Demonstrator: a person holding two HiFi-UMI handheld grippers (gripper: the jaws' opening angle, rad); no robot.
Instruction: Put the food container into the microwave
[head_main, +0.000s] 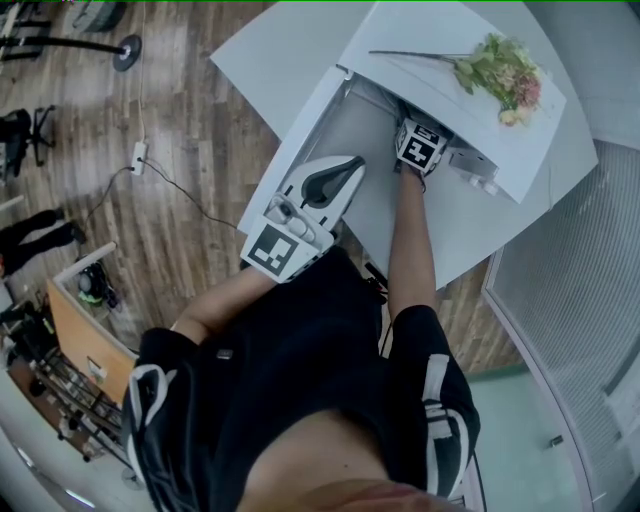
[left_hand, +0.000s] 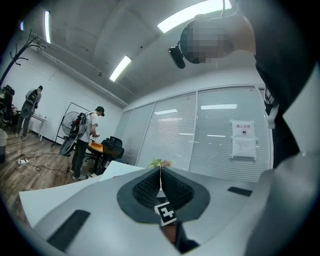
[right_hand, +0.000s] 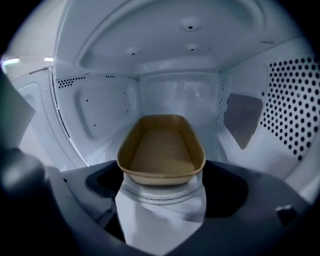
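The brown oval food container (right_hand: 161, 150) is inside the white microwave cavity (right_hand: 100, 115), level and empty. My right gripper (right_hand: 161, 176) is shut on its near end, one jaw against each side. In the head view the right gripper (head_main: 420, 146) reaches into the microwave (head_main: 440, 70), so its fingertips and the container are hidden there. The microwave door (head_main: 292, 140) hangs open to the left. My left gripper (head_main: 340, 178) is held near the person's body in front of the door, shut with nothing in it. In the left gripper view the left gripper (left_hand: 160, 175) points up and outward.
A bunch of flowers (head_main: 502, 70) lies on top of the microwave. The perforated right wall (right_hand: 295, 110) and the ceiling (right_hand: 190, 45) close the cavity in. A power strip with a cable (head_main: 138, 155) lies on the wooden floor. Two people (left_hand: 86, 140) stand far off by a glass partition (left_hand: 210, 130).
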